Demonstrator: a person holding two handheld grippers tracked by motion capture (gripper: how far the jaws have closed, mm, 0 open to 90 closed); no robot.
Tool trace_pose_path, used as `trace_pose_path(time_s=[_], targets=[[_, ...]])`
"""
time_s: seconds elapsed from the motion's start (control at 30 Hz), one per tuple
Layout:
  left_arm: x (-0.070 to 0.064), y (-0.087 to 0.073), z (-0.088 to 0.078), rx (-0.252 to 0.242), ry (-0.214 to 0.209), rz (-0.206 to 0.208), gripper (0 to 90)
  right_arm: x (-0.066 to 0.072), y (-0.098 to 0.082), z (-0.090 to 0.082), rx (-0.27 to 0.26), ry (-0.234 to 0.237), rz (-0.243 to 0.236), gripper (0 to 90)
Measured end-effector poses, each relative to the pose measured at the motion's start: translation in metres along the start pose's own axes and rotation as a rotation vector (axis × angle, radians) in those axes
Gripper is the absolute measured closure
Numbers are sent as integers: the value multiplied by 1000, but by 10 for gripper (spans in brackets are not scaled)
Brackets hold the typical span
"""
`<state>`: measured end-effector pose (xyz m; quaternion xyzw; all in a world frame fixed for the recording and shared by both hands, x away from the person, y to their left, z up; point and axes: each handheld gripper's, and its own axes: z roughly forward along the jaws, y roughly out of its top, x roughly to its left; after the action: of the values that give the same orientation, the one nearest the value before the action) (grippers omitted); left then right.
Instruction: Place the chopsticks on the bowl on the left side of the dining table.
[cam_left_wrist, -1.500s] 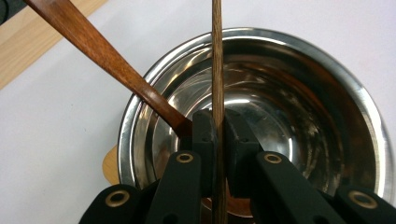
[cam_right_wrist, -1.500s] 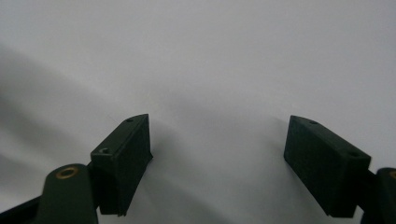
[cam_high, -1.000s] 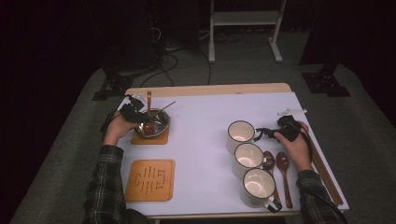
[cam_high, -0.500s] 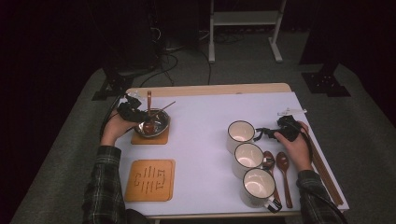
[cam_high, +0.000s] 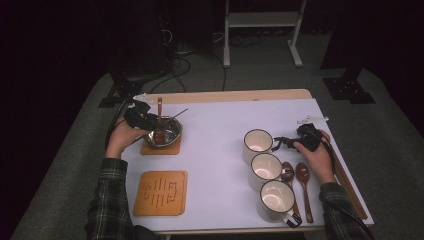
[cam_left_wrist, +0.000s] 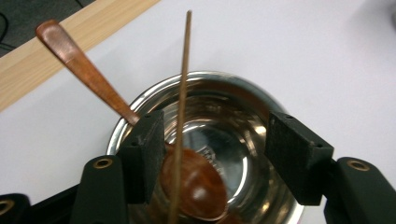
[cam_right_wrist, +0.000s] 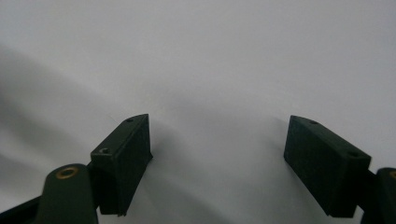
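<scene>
Over the steel bowl (cam_left_wrist: 205, 154), which sits on a wooden coaster (cam_high: 160, 147) at the table's far left, the left gripper (cam_left_wrist: 215, 149) hangs with its jaws apart; they have just been opening. A wooden spoon (cam_left_wrist: 140, 126) and a thin chopstick (cam_left_wrist: 181, 112) stand between the pads, though neither is pressed: the spoon's head lies in the bowl's bottom and its handle slants up over the rim. The chopstick's long axis runs almost straight away from the jaws. Both utensils look released, so the left hand likely only needs to back off upward. Well apart from the bowl, beside the mugs (cam_high: 265, 167), the right gripper (cam_right_wrist: 217, 158) rests with its jaws wide over bare tabletop (cam_right_wrist: 210, 60).
</scene>
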<state>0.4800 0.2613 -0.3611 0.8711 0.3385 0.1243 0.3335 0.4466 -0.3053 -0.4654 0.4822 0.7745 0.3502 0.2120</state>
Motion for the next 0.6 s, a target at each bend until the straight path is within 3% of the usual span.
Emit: trace_pose_path(time_s=[0.13,0.33,0.53,0.6], targets=[[-10,4,-4,-30,-30,-10,291,0,0,0,1,0,0,212],[-27,7,-2,-39,-5,-7,199,0,0,0,3,0,1,213],[-42,8,-1,-72,-5,-25,164,0,0,0,4,0,1,212],[-52,9,1,-87,-12,-27,156,0,0,0,6,0,2,212]])
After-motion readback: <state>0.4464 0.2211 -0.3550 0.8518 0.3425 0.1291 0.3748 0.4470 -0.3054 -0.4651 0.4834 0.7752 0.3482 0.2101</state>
